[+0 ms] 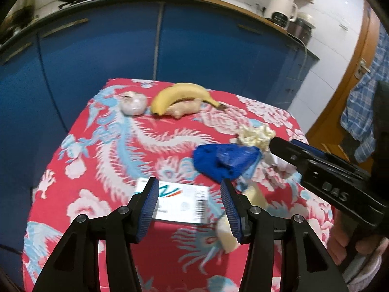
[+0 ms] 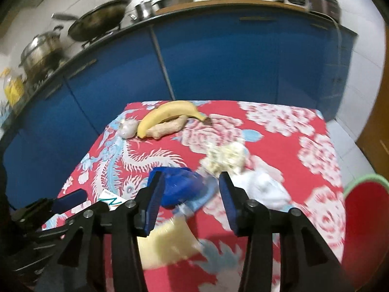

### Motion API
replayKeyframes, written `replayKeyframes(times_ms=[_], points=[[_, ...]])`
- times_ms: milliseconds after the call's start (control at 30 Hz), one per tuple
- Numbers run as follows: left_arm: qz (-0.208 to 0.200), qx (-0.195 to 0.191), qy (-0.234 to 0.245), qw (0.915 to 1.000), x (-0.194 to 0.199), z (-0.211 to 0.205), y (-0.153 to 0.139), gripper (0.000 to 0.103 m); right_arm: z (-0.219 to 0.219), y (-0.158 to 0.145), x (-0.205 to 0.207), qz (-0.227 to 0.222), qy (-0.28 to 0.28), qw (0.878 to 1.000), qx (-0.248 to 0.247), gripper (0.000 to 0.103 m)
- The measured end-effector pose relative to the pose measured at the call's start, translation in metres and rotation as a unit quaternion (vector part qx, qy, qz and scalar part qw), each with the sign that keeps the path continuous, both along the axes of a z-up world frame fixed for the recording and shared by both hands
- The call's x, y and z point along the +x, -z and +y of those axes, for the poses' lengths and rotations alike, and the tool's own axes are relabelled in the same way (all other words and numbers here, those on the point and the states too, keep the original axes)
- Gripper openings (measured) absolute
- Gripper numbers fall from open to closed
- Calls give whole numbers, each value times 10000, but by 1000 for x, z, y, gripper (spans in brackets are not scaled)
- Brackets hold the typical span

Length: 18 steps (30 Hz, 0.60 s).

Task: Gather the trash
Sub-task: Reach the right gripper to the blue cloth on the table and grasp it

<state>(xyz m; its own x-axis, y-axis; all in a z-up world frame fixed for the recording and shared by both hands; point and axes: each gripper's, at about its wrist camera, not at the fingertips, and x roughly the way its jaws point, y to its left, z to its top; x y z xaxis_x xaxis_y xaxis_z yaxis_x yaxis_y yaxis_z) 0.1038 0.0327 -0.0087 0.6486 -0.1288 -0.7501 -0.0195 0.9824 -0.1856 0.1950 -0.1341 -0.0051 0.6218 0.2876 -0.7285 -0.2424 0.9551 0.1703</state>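
Trash litters red cloth [image 2: 279, 126] — both hand-held grippers gape; nothing held.

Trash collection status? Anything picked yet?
Nothing visibly collected. Both claws are empty: left claw open over the white card, right claw open above the blue wrapper. Crumpled yellowish paper and white tissue also remain on the red tablecloth.

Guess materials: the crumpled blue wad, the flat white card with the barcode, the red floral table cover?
Crumpled blue wad: probably thin plastic film, since glossy highlights sit on its creases, though blur leaves it open. Flat white card with barcode: paper or thin card, matte, lying flat with printed marks. Red floral table cover: woven fabric, matte, draping softly over the corners.
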Motion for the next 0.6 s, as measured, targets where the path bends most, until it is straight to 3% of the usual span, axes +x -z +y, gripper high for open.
replayKeyframes(times_ms=[400,500,567,600], points=[[93,-193,-334,9992,0,35,10,54,28,42,39,489,-239,9979,-345,49],[130,-216,-342,9991,0,37,13,54,30,48,40,532,-223,9976,-372,37],[151,-231,-346,9990,-1,38,15,54,31,49,40,518,-203,9976,-406,18],[156,-247,-348,9990,-1,39,15,54,32,49,39,495,-202,9976,-429,17]])
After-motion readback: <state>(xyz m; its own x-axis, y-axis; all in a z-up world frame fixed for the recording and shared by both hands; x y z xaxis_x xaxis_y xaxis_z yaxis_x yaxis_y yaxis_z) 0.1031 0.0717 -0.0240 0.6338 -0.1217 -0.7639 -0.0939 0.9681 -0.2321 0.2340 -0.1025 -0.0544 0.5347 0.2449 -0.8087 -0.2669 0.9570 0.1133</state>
